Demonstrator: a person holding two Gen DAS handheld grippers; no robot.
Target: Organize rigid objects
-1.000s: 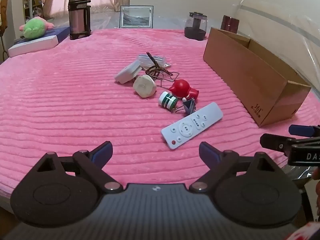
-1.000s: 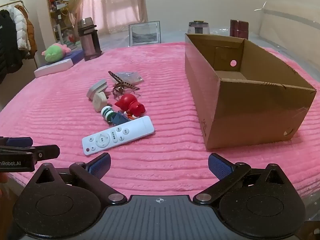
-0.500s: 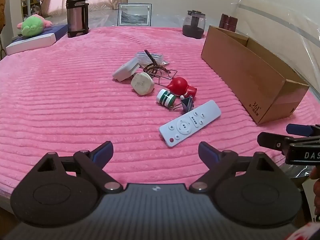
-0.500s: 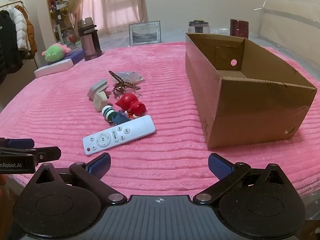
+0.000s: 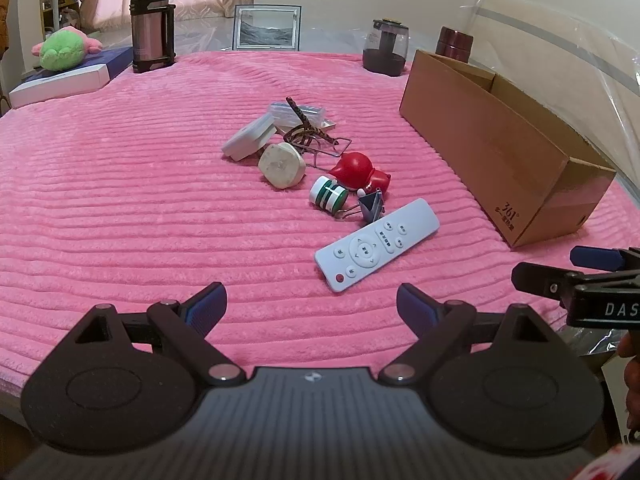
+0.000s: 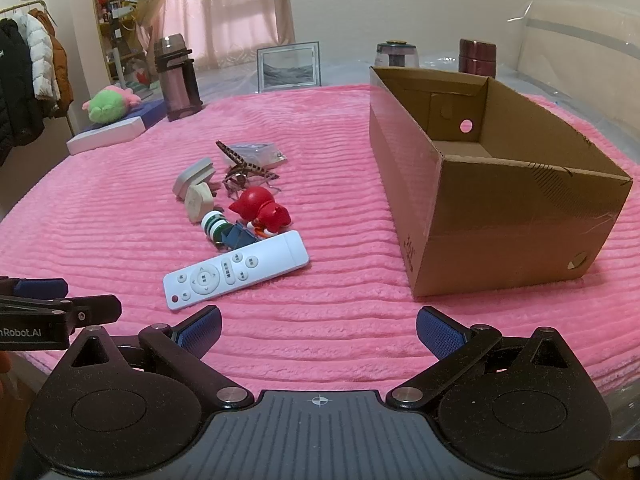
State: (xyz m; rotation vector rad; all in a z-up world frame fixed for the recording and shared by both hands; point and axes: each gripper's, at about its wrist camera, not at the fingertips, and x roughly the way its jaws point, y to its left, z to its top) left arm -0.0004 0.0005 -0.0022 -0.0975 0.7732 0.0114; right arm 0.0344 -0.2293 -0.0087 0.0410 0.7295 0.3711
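- A cluster of small rigid items is seen at the middle of a pink ribbed plush cover (image 5: 120, 200): a white flat remote control (image 5: 376, 245) lies nearest the cameras, just beyond it a blue binder clip (image 5: 372, 206), a green-and-white striped spool (image 5: 328, 194), a red toy figure (image 5: 358, 170), a cream rounded plug-like block (image 5: 281, 165), a grey-white flat box (image 5: 249, 142) and a brown speckled wire-framed piece (image 5: 308, 130).
- An open brown cardboard box (image 6: 500, 200) is set to the right of the cluster, well apart from it, its inside showing nothing; "361°" is printed on its near corner.
- The left gripper (image 5: 311, 304) is held low over the near edge, jaws spread wide, nothing between them.
- The right gripper (image 6: 318, 326) is likewise spread wide and unloaded; "DAS" and "nRobot.AI" can be read on the gripper bodies.
- Behind, a steel thermos flask (image 5: 152, 24), a framed picture (image 5: 267, 28), a dark glass jar (image 5: 386, 52), a maroon canister (image 5: 454, 42) and a green plush toy (image 5: 64, 52) are lined along the far edge.
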